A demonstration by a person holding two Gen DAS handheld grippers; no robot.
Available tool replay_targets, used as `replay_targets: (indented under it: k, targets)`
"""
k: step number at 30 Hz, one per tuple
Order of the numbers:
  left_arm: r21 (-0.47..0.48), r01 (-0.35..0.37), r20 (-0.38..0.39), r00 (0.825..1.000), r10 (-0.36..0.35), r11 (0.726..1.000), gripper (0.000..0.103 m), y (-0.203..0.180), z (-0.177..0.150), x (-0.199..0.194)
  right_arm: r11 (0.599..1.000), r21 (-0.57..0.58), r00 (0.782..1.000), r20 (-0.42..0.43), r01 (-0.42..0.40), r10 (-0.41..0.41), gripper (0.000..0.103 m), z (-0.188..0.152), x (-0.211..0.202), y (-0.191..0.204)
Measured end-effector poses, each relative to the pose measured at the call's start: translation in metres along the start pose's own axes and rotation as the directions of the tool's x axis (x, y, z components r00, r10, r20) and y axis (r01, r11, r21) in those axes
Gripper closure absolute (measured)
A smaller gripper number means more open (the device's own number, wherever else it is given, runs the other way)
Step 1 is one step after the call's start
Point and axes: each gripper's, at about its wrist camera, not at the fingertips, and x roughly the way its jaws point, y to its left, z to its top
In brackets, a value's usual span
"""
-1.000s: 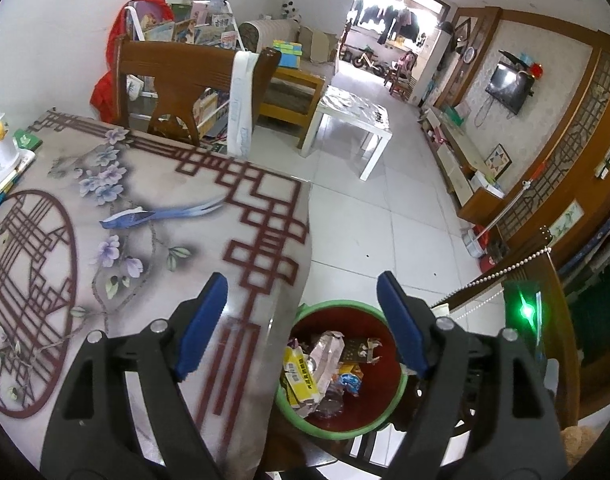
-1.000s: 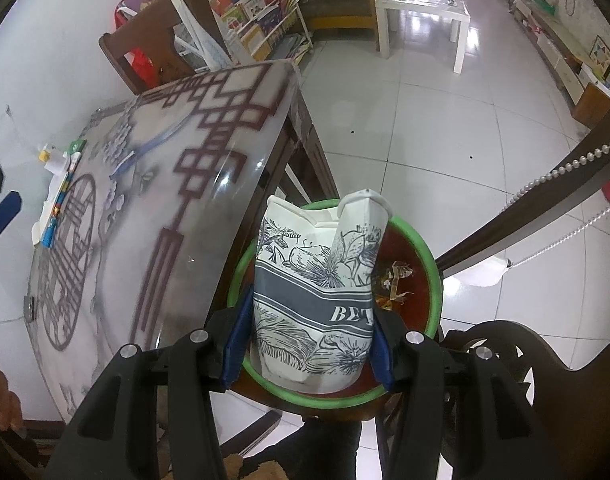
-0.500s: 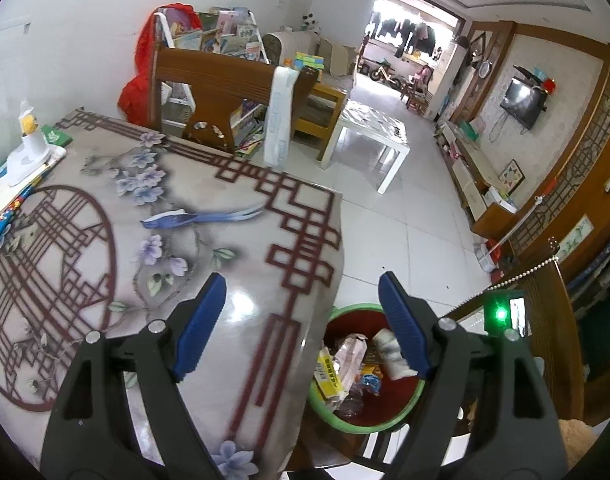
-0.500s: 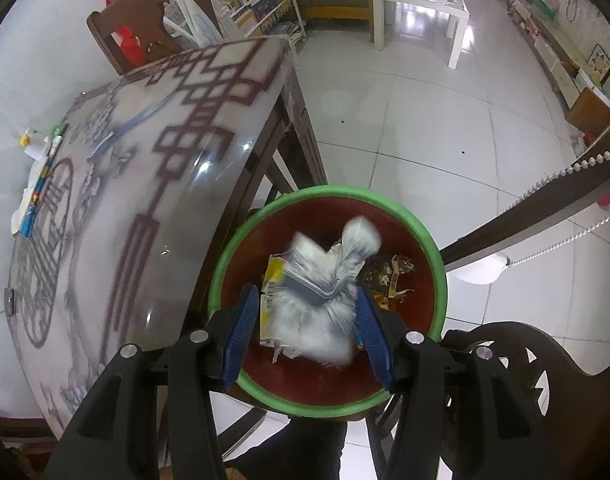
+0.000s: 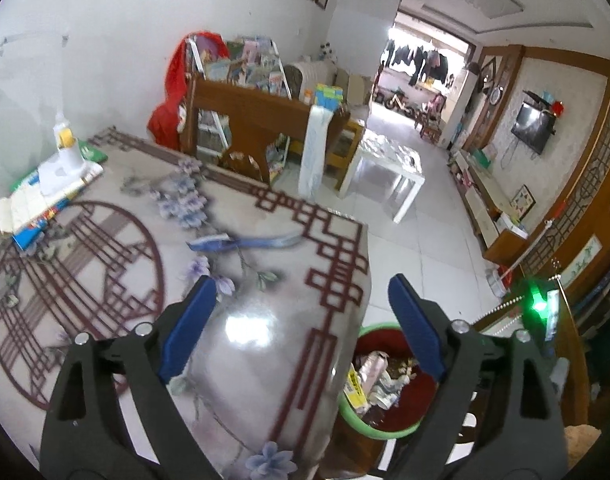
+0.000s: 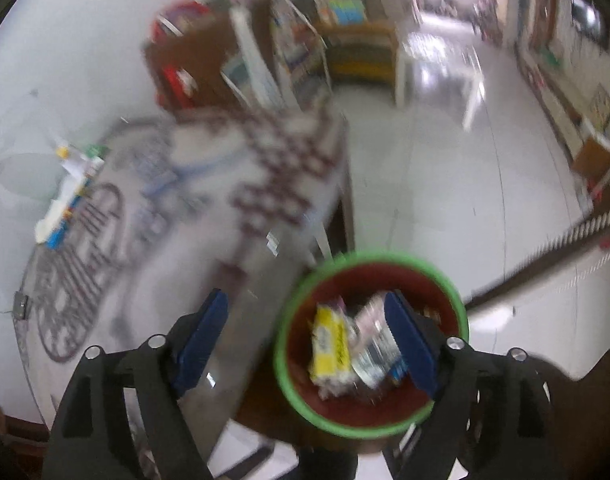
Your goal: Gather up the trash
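Below the bench edge, the bin holds the trash; left hand-held gripper and right hand-held gripper are both opening, with nothing between their pads.

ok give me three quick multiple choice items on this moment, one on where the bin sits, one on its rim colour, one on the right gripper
1. Where is the bin?
A. on the table
B. on the floor by the table's corner
C. under the white coffee table

2. What colour is the bin's rim?
A. green
B. blue
C. yellow

3. What is between the jaws of the right gripper?
A. a paper bag
B. a bottle
C. nothing

Answers: 1 B, the bin stands below the edge of the table. 2 A, a green ring runs round the red inside. 3 C, the jaws are opening with nothing between them, and the trash lies in the bin below.
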Motion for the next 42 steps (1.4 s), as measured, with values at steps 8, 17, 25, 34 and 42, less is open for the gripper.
replay_targets:
  k: [8, 17, 25, 34, 42]
  targets:
    - [0.007, -0.103, 0.168, 0.981, 0.1, 0.995, 0.005, 0.008, 0.017, -0.043, 0.996, -0.065, 0.91, 0.414, 0.058, -0.026, 0.007, 0.021, -0.091, 0.049]
    - [0.0, -0.19, 0.306, 0.935, 0.181, 0.982, 0.005, 0.006, 0.029, -0.082, 0.984, -0.134, 0.761, 0.648, 0.116, -0.002, 0.007, 0.012, -0.14, 0.079]
    - [-0.008, -0.234, 0.387, 0.896, 0.219, 0.972, 0.005, -0.003, 0.014, -0.1, 0.997, -0.031, 0.759, 0.65, 0.064, -0.028, 0.007, 0.008, -0.155, 0.068]
    - [0.007, -0.226, 0.366, 0.907, 0.207, 0.974, 0.005, -0.008, 0.011, -0.1, 0.997, 0.074, 0.792, 0.609, -0.003, -0.043, 0.007, 0.003, -0.157, 0.052]
    - [0.007, -0.236, 0.359, 0.908, 0.217, 0.972, 0.005, -0.007, 0.006, -0.104, 0.998, 0.069, 0.806, 0.591, 0.004, -0.044, 0.007, -0.001, -0.155, 0.056]
